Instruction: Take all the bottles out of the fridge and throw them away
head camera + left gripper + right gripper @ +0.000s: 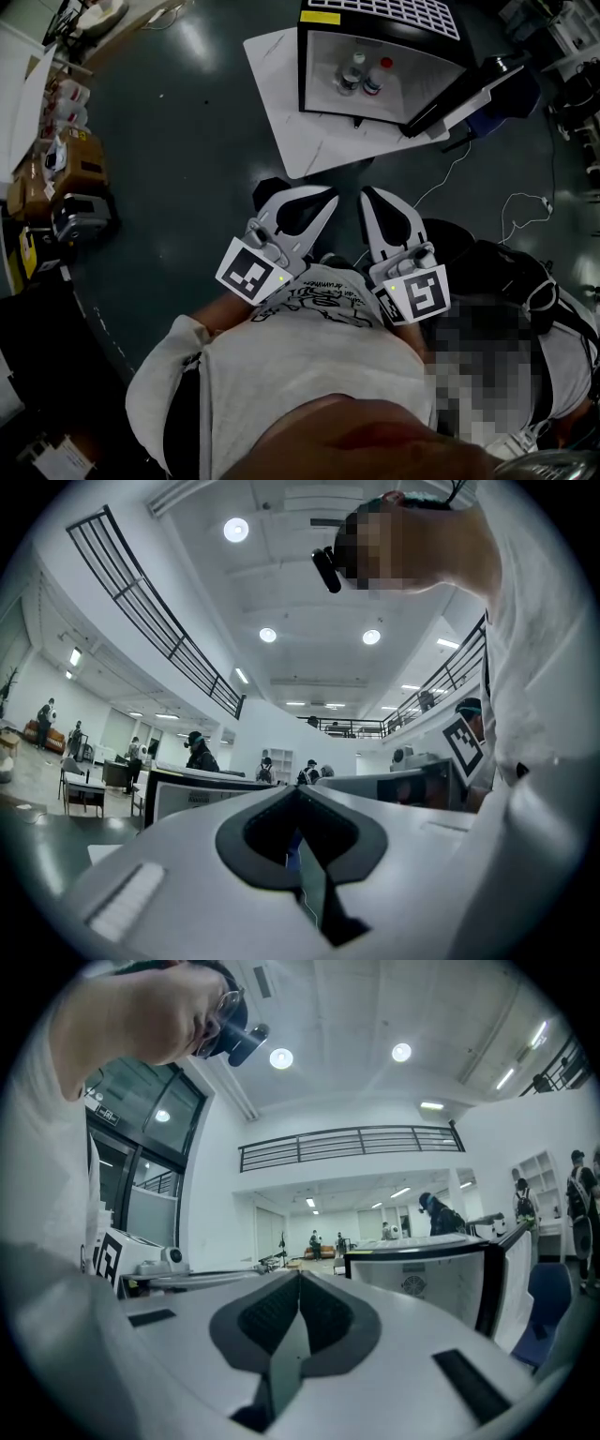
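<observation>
White counter [298, 141]: fridge [375, 14] on it, door open, bottles [361, 77] standing inside. My left gripper [328, 197] and right gripper [368, 194]: both closed, empty, side by side, well apart from the fridge.

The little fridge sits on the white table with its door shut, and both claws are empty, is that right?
Not quite. The head view shows the door of the fridge open, swung to the right, with bottles inside. The fridge does sit on the white table, and the left claw and right claw are both empty.
</observation>
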`<state>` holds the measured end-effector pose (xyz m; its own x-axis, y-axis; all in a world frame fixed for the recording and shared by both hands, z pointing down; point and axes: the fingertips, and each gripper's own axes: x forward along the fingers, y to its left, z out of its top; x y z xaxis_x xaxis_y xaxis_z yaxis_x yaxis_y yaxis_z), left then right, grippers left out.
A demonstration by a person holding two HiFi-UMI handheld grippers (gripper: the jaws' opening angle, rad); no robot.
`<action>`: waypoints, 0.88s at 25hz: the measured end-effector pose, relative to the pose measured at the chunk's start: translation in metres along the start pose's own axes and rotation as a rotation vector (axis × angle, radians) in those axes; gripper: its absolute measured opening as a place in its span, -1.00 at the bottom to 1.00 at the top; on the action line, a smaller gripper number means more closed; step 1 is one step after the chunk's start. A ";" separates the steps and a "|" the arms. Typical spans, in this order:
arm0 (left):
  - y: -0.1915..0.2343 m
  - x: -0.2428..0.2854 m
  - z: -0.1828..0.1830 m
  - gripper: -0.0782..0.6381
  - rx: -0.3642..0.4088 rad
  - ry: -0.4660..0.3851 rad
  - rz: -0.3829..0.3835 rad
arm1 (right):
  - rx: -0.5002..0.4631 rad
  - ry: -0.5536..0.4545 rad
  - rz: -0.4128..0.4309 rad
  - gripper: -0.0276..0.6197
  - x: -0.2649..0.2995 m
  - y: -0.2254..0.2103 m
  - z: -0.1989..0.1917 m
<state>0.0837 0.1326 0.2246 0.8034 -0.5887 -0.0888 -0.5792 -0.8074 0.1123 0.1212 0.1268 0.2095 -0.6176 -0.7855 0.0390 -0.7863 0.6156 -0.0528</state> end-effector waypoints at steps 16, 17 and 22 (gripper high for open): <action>0.035 0.027 -0.002 -0.76 -0.019 0.013 0.003 | -0.001 0.018 -0.013 -0.89 0.034 -0.031 -0.002; 0.036 0.030 -0.001 -0.76 -0.019 0.012 0.002 | -0.002 0.019 -0.012 -0.89 0.036 -0.035 -0.002; 0.044 0.046 -0.001 -0.76 -0.015 0.012 0.007 | 0.003 0.020 -0.009 -0.89 0.044 -0.051 -0.003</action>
<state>0.0949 0.0703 0.2262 0.8012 -0.5936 -0.0758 -0.5826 -0.8026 0.1279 0.1346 0.0610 0.2165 -0.6110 -0.7894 0.0590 -0.7916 0.6086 -0.0549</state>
